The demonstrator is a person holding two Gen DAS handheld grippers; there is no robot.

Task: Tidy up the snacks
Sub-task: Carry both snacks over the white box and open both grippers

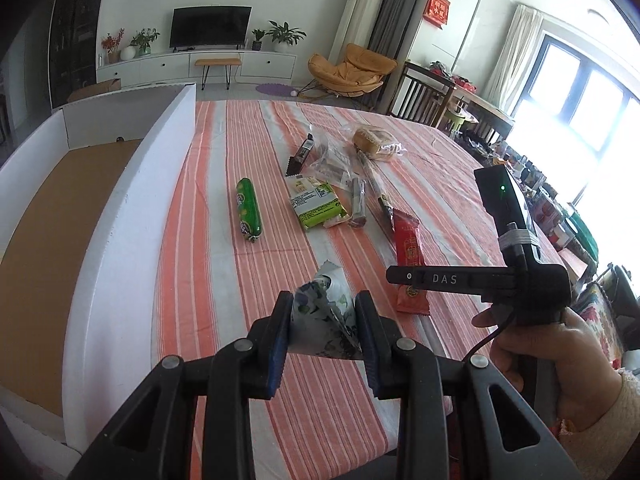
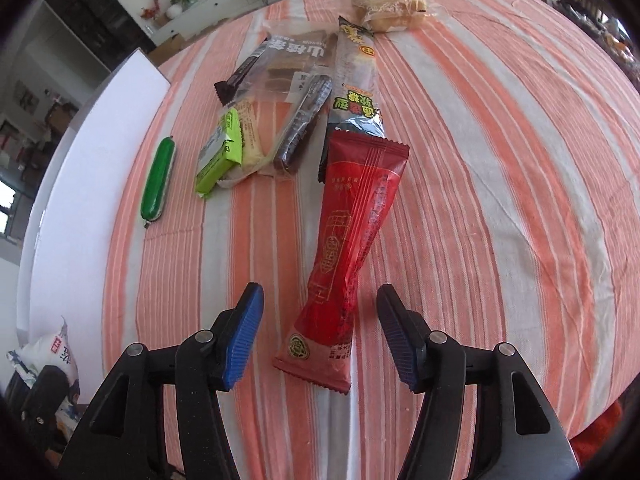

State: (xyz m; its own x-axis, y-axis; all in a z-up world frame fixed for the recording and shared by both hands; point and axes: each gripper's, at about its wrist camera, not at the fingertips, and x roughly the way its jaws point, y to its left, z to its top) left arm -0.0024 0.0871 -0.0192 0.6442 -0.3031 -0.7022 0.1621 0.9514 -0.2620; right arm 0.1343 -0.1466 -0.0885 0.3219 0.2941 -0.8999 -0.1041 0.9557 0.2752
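Observation:
My left gripper [image 1: 323,300] is shut on a white floral snack packet [image 1: 324,320] and holds it above the striped tablecloth. The packet also shows at the left edge of the right wrist view [image 2: 48,352]. My right gripper [image 2: 320,300] is open, its fingers on either side of the lower end of a red snack packet [image 2: 352,248] that lies on the cloth; the packet also shows in the left wrist view [image 1: 408,264]. Farther off lie a green sausage [image 1: 249,210], a lime-green packet [image 1: 318,202], dark bars [image 2: 304,128] and a wrapped cake [image 1: 376,142].
A large white box [image 1: 132,200] with a brown cardboard bottom stands along the table's left side. A long dark packet [image 2: 354,80] and a clear biscuit pack [image 2: 288,64] lie mid-table. Chairs and a cluttered side table stand at the right.

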